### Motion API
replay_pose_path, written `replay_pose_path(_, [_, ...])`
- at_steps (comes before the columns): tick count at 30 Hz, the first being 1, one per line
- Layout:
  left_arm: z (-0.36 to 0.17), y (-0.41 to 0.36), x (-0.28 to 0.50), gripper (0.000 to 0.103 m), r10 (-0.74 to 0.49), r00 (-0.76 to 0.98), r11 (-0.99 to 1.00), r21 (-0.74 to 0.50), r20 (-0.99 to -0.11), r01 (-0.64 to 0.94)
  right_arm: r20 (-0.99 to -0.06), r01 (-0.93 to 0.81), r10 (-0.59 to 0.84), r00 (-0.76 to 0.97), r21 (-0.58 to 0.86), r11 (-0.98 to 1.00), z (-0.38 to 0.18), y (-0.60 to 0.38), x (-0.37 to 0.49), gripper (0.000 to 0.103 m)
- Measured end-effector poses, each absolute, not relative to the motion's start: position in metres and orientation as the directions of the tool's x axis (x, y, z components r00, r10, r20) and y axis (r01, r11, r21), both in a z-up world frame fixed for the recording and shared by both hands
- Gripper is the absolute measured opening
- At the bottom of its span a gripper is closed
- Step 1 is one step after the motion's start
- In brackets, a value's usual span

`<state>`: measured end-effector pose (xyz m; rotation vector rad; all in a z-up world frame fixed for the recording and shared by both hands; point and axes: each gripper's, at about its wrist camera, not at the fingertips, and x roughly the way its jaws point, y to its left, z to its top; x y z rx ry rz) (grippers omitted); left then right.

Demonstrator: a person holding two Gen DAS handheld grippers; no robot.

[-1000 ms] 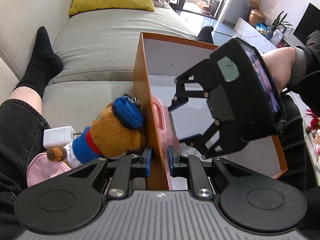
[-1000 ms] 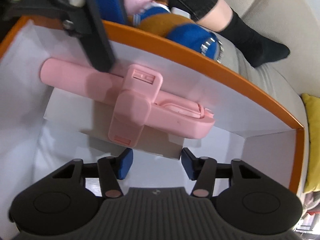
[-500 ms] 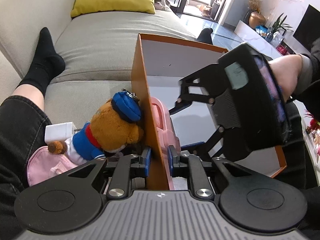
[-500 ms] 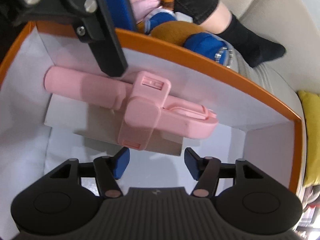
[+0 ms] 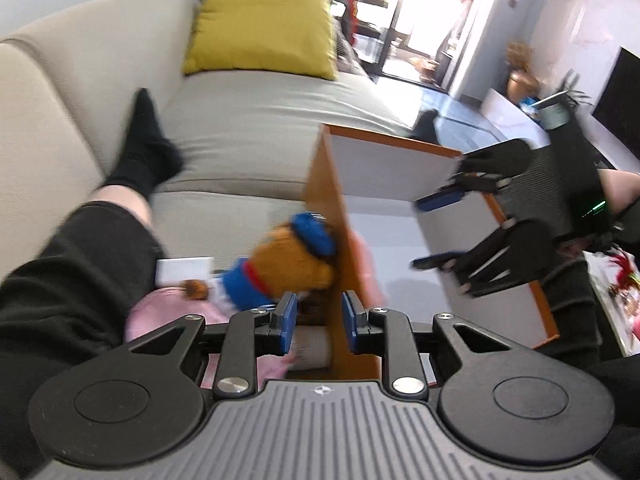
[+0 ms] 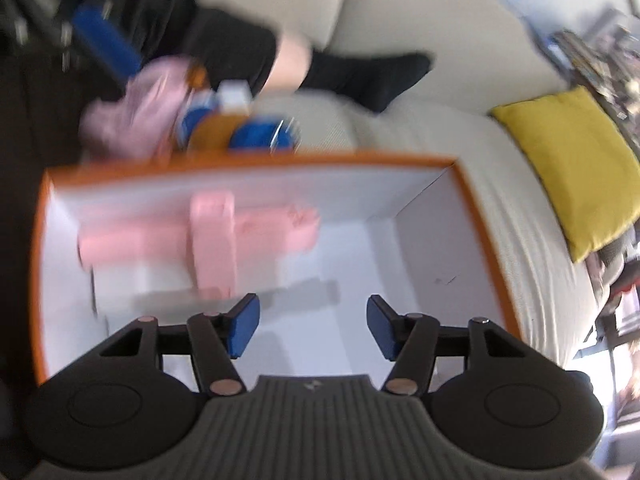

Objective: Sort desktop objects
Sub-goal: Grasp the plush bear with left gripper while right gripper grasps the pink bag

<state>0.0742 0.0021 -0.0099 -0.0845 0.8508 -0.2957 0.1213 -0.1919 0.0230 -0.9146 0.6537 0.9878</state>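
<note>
**Box part-filled, bear and loose items waiting on the sofa**

A beige sofa (image 5: 248,128) in a bright living room carries everything, with a yellow cushion (image 5: 260,32) at its far end and the person's black-socked leg across the seat. Both views are motion-blurred.

Going left to right in the left wrist view: a white charger block (image 5: 182,270) and a pink soft item (image 5: 160,314) lie on the seat by the person's knee. Just beside them a plush bear (image 5: 288,272) in blue cap and jacket leans against the outer face of the box's near wall. The left gripper (image 5: 319,322) straddles that wall, fingers spread slightly, a pad on either side and not clearly touching it. The orange box (image 5: 516,222), white inside, holds a pink handheld gadget (image 6: 208,236) lying against the inside of the same wall, toward the corner nearest the person. The right gripper (image 6: 312,326) hangs over the box floor, fingers wide apart and empty.

By my reading, the gadget is placed and one item is sorted. The next move likely calls for lifting a gripper clear of the box, crossing the wall, and closing on the bear's soft body without knocking the box.
</note>
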Motion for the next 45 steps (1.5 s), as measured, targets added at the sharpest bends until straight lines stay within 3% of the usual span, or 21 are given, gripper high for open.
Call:
replay_pose_path(6, [-0.008,0.031,0.071,0.028,-0.224,0.655,0.974,-0.152,-0.721,0.167,-0.766,-0.916,0.518,0.381,-0.236,0.324,0.058,-0.165,0.121,0.052])
replay_pose_path(9, [-0.008,0.037,0.067,0.028,-0.212,0.653,0.976,-0.13,-0.727,0.172,-0.776,-0.933,0.53,0.343,-0.217,0.287,0.061,-0.15,0.106,0.035])
replay_pose_path(21, [-0.036,0.002,0.088,0.033,-0.125,0.63,0.945,0.102,-0.766,0.311,-0.834,-0.95,0.46,0.306,-0.234,0.207,0.045,-0.101,0.109,0.036])
replay_pose_path(24, [-0.045,-0.014,0.098,0.041,-0.112,0.633,0.915,0.169,-0.766,0.366,-0.842,-0.955,0.457,0.287,-0.215,0.204,0.042,-0.098,0.115,0.035])
replay_pose_path(26, [-0.05,-0.023,0.103,0.052,-0.081,0.643,0.894,0.23,-0.761,0.385,-0.848,-0.957,0.452,0.278,-0.207,0.201,0.04,-0.096,0.118,0.035])
replay_pose_path(28, [-0.056,-0.029,0.107,0.052,-0.052,0.651,0.869,0.287,-0.758,0.404,-0.854,-0.961,0.448,0.266,-0.197,0.194,0.037,-0.095,0.122,0.028])
replay_pose_path(40, [-0.094,-0.051,0.131,0.055,0.003,0.617,0.77,0.395,-0.787,0.501,-0.859,-0.963,0.452,0.239,-0.15,0.225,0.032,-0.091,0.136,0.028])
replay_pose_path(45, [-0.088,-0.043,0.134,0.041,-0.007,0.62,0.814,0.356,-0.784,0.459,-0.841,-0.954,0.472,0.265,-0.157,0.256,0.035,-0.093,0.137,0.028])
